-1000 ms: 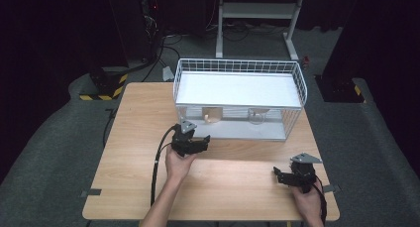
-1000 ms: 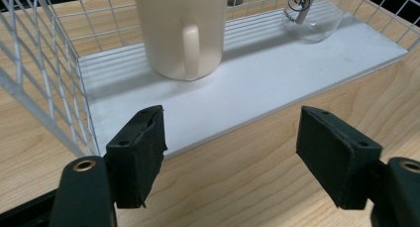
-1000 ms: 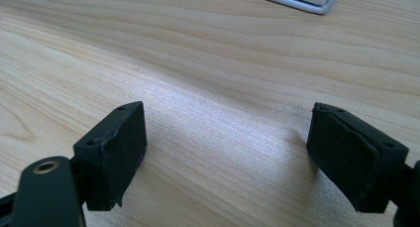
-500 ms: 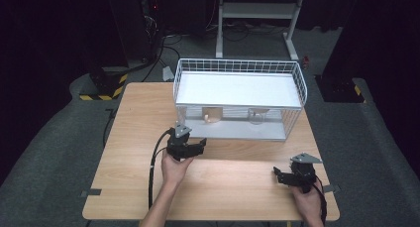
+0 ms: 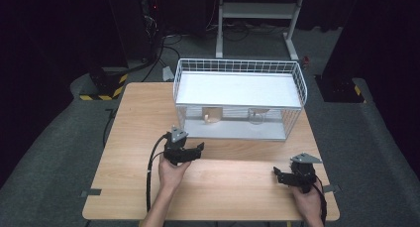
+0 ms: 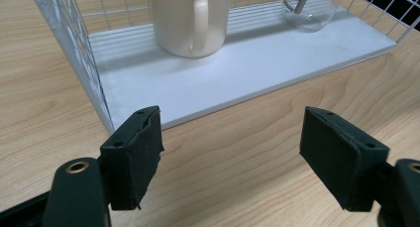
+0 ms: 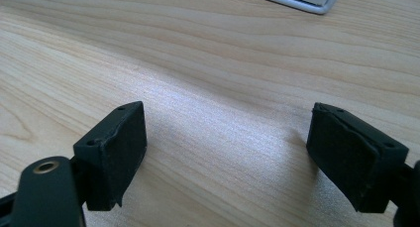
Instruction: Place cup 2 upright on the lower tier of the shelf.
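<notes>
Left gripper (image 6: 230, 152) jaws apart, just widened, empty, facing cream mug (image 6: 190, 21); right gripper (image 7: 225, 155) spread, empty

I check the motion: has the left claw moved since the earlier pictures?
Yes. In the high view the left claw has drawn back from the wire rack, toward the table's near edge and slightly left.

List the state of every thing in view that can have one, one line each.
left gripper: open, nothing between its jaws, pointed at the mug.
right gripper: open, empty, over bare table.
mug: upright on the rack's lower shelf, handle toward the left gripper.
glass: on the same shelf, apart from the mug.
wire rack: upright on the table, top shelf bare.
</notes>
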A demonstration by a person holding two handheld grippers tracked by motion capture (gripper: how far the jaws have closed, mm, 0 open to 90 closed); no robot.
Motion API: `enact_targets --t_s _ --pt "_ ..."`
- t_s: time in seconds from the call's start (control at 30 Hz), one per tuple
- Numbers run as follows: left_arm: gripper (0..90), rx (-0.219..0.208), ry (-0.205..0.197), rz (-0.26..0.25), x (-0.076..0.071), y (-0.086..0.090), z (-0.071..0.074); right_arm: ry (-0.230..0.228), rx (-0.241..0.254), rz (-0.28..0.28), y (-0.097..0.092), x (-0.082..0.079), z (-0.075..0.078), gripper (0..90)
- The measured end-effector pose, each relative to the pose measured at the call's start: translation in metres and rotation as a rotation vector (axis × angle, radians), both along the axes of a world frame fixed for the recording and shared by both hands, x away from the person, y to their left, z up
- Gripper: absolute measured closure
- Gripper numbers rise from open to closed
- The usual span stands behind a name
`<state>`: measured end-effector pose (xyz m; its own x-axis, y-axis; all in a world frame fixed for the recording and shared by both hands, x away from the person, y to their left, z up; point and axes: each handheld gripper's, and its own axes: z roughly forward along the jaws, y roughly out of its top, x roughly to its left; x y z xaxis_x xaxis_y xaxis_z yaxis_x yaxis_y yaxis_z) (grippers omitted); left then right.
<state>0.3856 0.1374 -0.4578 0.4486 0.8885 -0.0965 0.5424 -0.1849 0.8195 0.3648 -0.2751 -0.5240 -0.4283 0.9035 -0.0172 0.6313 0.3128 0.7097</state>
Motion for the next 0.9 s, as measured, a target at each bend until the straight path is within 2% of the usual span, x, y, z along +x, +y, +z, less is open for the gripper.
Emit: enact_targets --t_s 0.37,0.53,0.8,0.9 --pt "24.5 -0.004 -0.004 0.02 -0.007 0.006 -0.005 0.0 0.0 0.0 0.0 0.0 0.0 15.8" --pt "24.1 0.007 -0.002 0.025 -0.01 0.009 -0.008 0.002 0.002 -0.002 0.0 0.0 0.0 15.8" --pt "23.3 -0.009 0.005 0.038 -0.017 0.014 -0.012 0.004 0.003 -0.004 0.0 0.0 0.0 15.8" --pt "23.2 0.016 -0.001 0.04 -0.019 0.015 -0.012 0.002 0.002 -0.002 0.0 0.0 0.0 15.8"
